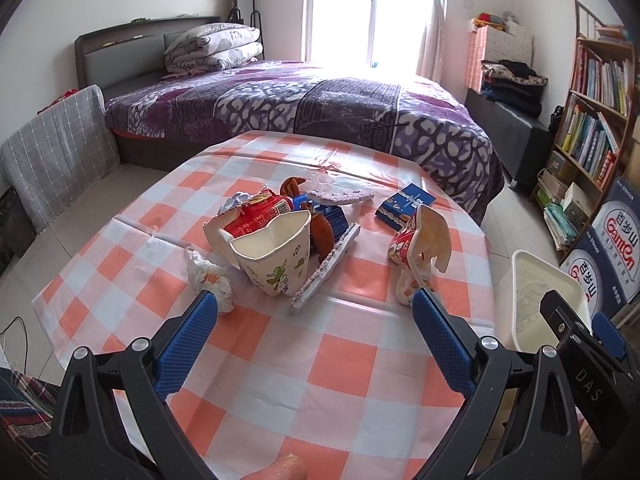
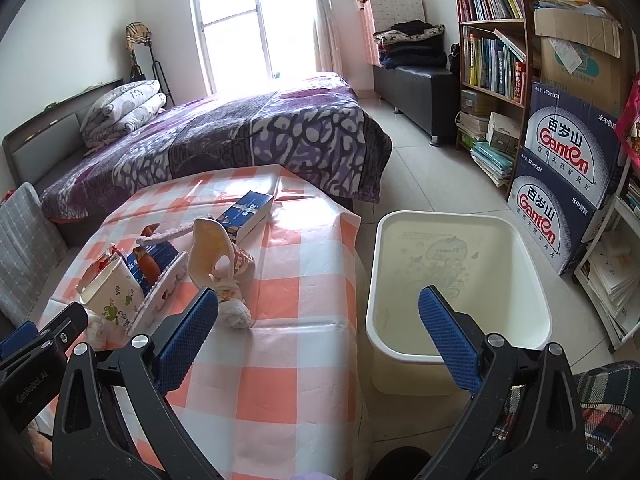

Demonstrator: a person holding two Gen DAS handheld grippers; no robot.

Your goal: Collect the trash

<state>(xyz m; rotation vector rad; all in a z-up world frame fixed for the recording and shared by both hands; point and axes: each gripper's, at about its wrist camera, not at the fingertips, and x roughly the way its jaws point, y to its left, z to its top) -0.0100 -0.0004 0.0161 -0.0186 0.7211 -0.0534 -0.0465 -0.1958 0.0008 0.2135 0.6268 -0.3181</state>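
Observation:
Trash lies in a heap on the checked tablecloth (image 1: 280,360): a squashed paper cup with green print (image 1: 276,258), a red packet (image 1: 260,216) behind it, a torn red-and-white cup (image 1: 420,240), a blue box (image 1: 404,202), foam strips (image 1: 324,272) and two tissue wads (image 1: 210,280). My left gripper (image 1: 316,312) stands open just short of the paper cup, holding nothing. My right gripper (image 2: 318,308) is open too, spanning the table's right edge, with a tissue wad (image 2: 234,306) by its left finger. The white bin (image 2: 460,280) sits on the floor to the right.
A bed with a purple cover (image 1: 300,100) stands beyond the table. A bookshelf (image 2: 492,52) and stacked water cartons (image 2: 568,176) line the right wall behind the bin. A grey checked cushion (image 1: 52,152) leans at the left. Tiled floor lies between table and shelf.

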